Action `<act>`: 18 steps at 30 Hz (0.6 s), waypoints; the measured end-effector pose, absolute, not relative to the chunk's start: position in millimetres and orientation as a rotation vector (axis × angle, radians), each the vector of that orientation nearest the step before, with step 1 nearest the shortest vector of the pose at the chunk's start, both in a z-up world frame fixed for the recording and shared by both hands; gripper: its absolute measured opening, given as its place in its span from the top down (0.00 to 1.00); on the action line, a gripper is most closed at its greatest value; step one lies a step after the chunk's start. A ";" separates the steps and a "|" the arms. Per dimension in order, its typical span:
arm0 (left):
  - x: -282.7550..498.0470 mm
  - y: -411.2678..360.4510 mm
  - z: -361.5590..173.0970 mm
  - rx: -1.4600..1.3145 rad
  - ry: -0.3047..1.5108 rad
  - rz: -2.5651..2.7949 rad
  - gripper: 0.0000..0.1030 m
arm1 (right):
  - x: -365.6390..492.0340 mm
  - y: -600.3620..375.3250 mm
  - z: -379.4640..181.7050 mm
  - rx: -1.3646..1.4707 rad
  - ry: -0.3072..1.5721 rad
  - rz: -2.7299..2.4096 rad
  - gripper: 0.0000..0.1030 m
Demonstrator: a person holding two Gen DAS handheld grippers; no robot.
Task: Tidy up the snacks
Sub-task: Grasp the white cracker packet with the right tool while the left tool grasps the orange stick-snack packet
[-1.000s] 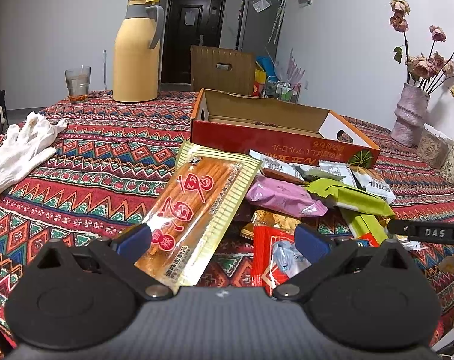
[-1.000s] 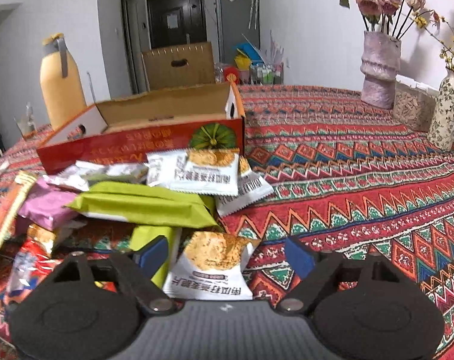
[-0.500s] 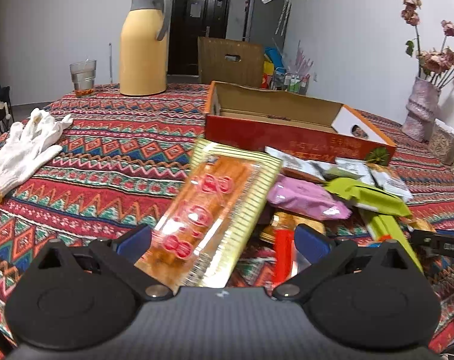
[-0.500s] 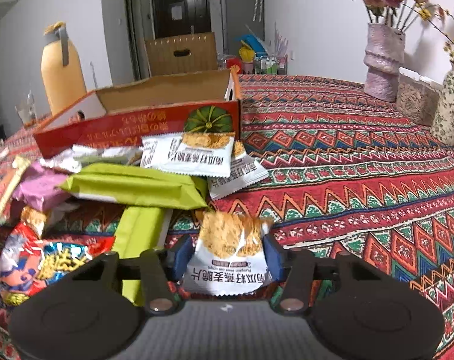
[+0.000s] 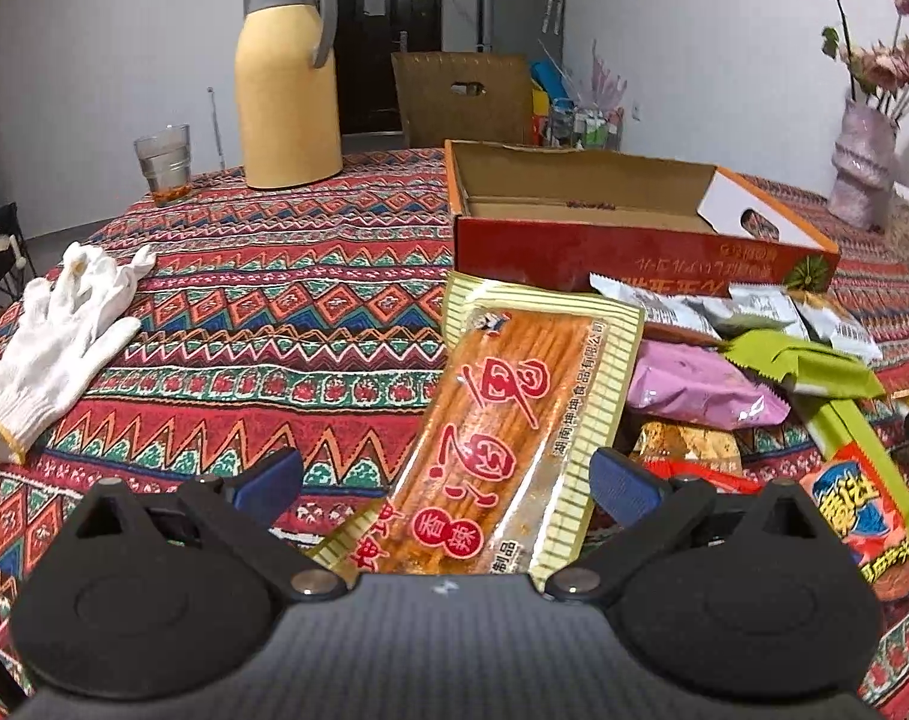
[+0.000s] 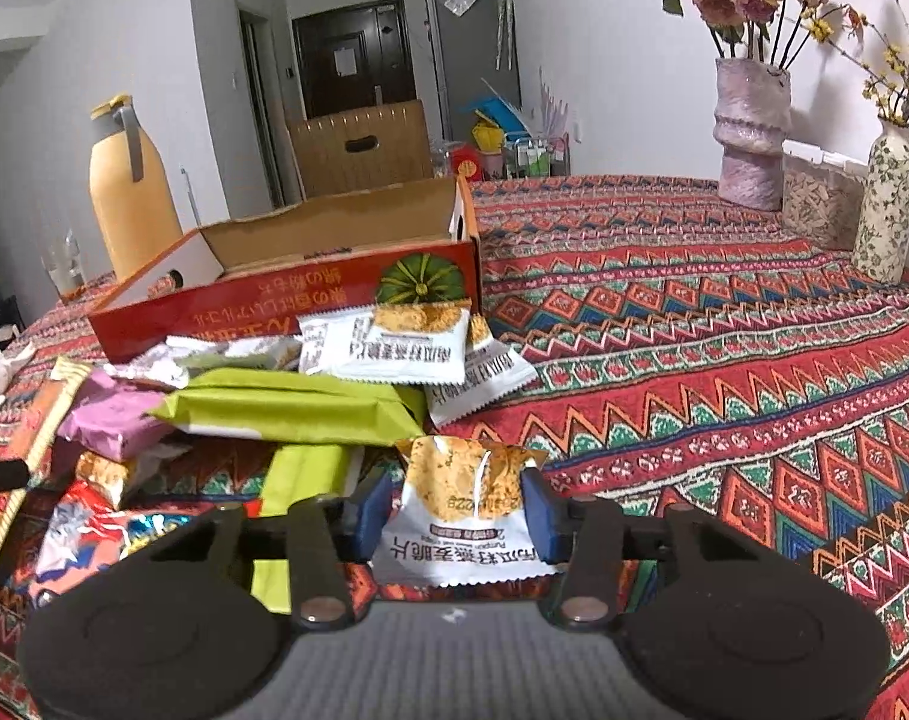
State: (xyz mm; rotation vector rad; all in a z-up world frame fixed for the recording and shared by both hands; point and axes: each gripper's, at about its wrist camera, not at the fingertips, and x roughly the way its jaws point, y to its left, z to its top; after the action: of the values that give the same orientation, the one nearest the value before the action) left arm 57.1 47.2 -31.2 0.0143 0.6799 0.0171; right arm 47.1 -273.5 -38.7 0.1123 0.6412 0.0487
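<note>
An open red cardboard box (image 5: 634, 246) lies on the patterned tablecloth, with a pile of snack packets in front of it. My left gripper (image 5: 445, 483) is open around the near end of a long orange-and-yellow snack packet (image 5: 514, 396); its pads do not touch it. My right gripper (image 6: 460, 510) is shut on a small white cracker packet (image 6: 466, 546), which buckles between the pads at the right edge of the pile. Green packets (image 6: 286, 408), a pink packet (image 6: 112, 420) and two similar white packets (image 6: 406, 348) lie between it and the box (image 6: 244, 312).
A yellow thermos (image 5: 286, 90) and a glass (image 5: 163, 162) stand at the far left, and a white glove (image 5: 52, 336) lies on the left. Two vases (image 6: 751, 132) (image 6: 886, 204) and a seed container (image 6: 820, 204) stand at the far right. A red snack bag (image 5: 862, 510) lies at the pile's near side.
My right gripper has closed on the small white cracker packet, which now stands crumpled between the pads. My left gripper has shifted left, so the long orange packet sits centred between its fingers.
</note>
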 end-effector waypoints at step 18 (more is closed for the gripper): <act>84.0 52.5 -50.2 -0.013 0.785 -0.046 0.00 | 41.9 -263.1 -35.8 0.126 0.621 0.045 0.55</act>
State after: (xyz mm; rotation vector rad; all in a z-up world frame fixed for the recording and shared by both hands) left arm 84.0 52.5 -50.2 -0.0129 0.7846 -0.0464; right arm 41.9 -263.1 -35.8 0.1258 0.6212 0.0449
